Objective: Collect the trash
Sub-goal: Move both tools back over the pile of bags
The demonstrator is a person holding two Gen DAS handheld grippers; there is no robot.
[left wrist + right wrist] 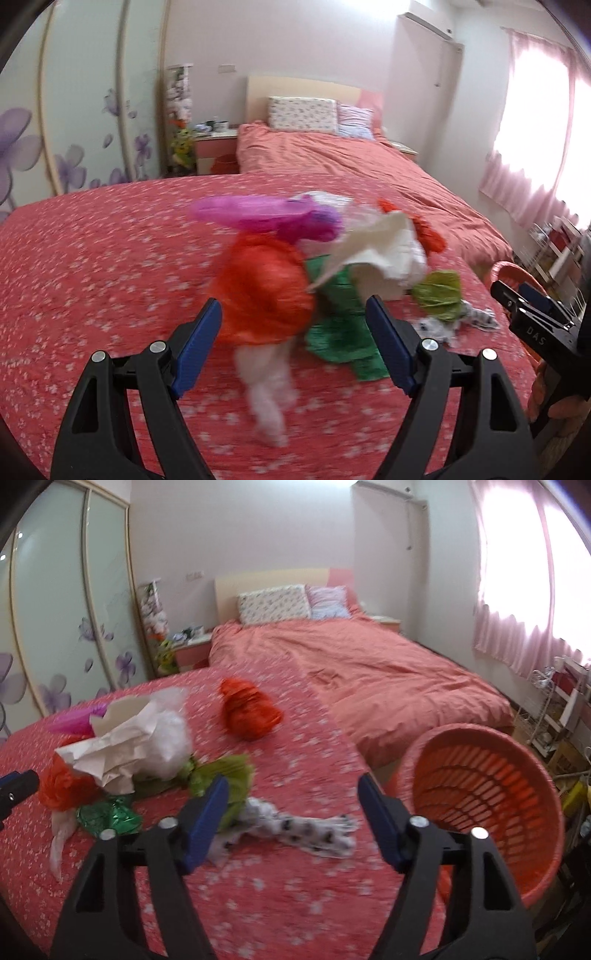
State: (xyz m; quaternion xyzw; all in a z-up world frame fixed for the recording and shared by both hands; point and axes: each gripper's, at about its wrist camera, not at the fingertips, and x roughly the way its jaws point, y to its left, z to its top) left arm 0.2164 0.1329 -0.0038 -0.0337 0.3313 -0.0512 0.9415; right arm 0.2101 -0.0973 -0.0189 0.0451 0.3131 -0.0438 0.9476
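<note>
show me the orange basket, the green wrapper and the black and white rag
orange basket [436, 753], right wrist view, upper rim
green wrapper [110, 814], right wrist view, crumpled middle
black and white rag [303, 830], right wrist view, middle

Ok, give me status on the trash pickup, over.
Both grippers, left and right, open, empty. Trash pile on bedspread. Basket at right, path clear.

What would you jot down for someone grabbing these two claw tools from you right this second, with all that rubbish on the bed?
Left gripper: open, holding nothing, aimed at the pile of trash.
Right gripper: open, holding nothing, over the black-and-white wrapper.
Trash on the pink bedspread: orange bag, green foil, crumpled white paper, magenta bag, yellow-green bag, and a second orange bag lying apart.
Orange basket: beside the bed at the right; what shows of its inside is empty.
Done: nothing binned that I can see.
Left: every piece.
</note>
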